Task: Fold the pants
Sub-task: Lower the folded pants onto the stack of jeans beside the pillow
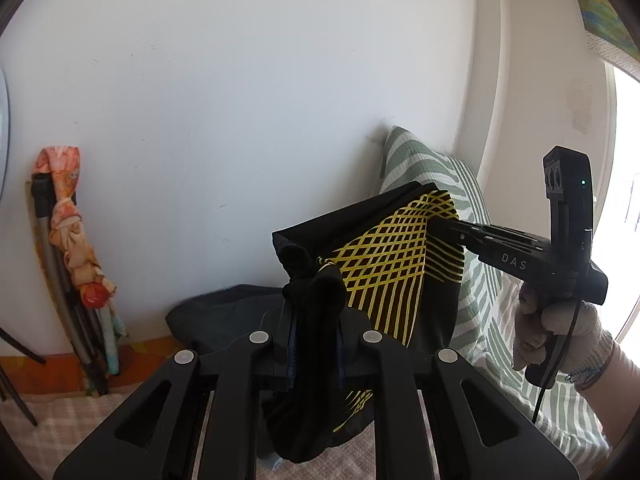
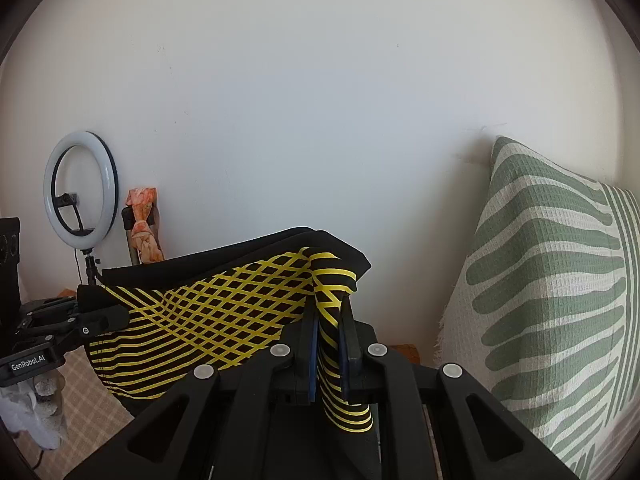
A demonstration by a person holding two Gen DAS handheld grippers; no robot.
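The pants point(image 2: 208, 304) hang stretched in the air between both sets of fingers, above the bed point(image 1: 72, 420). The left gripper point(image 1: 314, 312) and right gripper point(image 2: 330, 320) each pinch a top corner. Mid-fold, probably; next, lower the cloth flat, keeping tension.

My pants point(image 2: 208, 304) are smooth black cloth with slick yellow printed lines. My left gripper point(image 1: 314, 344) and right gripper point(image 2: 330, 356) are matt black plastic with shiny metal rivets. The striped pillow point(image 2: 552, 292) looks waffle-woven and coarse.
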